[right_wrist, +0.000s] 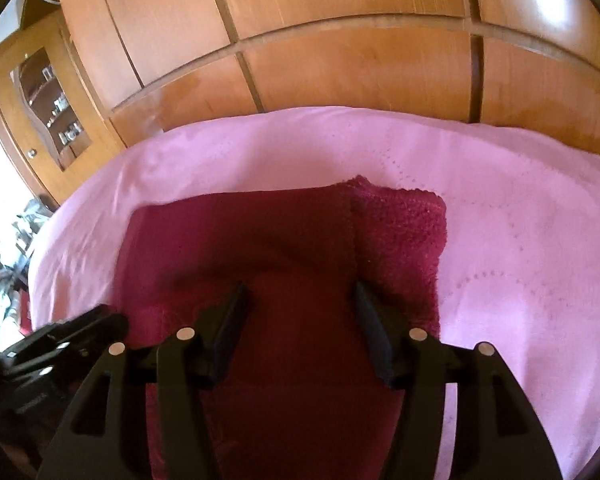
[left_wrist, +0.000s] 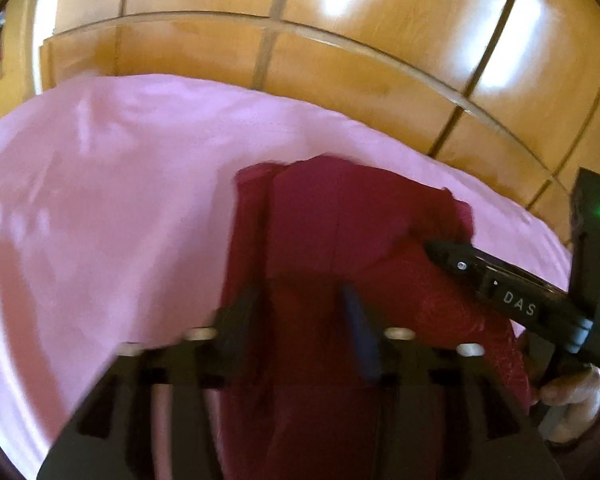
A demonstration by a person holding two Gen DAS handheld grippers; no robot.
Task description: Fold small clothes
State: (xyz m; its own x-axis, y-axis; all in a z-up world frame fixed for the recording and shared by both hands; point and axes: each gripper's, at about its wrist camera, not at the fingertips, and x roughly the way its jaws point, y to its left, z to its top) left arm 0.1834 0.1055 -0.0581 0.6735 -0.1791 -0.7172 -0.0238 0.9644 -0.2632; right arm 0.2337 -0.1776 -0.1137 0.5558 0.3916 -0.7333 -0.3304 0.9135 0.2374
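A dark red garment (left_wrist: 332,224) lies partly folded on a pink sheet (left_wrist: 100,184). It also shows in the right wrist view (right_wrist: 268,240), with a fuzzy red edge (right_wrist: 400,232) at its right side. My left gripper (left_wrist: 304,312) is open, its fingers straddling the cloth close above it. My right gripper (right_wrist: 300,308) is open too, over the near part of the garment. In the left wrist view the right gripper (left_wrist: 440,250) reaches in from the right with its tip on the cloth. The left gripper (right_wrist: 118,318) shows at the lower left of the right wrist view.
A glossy wooden headboard (right_wrist: 340,60) runs behind the pink sheet (right_wrist: 520,220). A wooden cabinet with a glass door (right_wrist: 48,108) stands at the far left. The person's hand (left_wrist: 572,392) holds the right gripper's handle.
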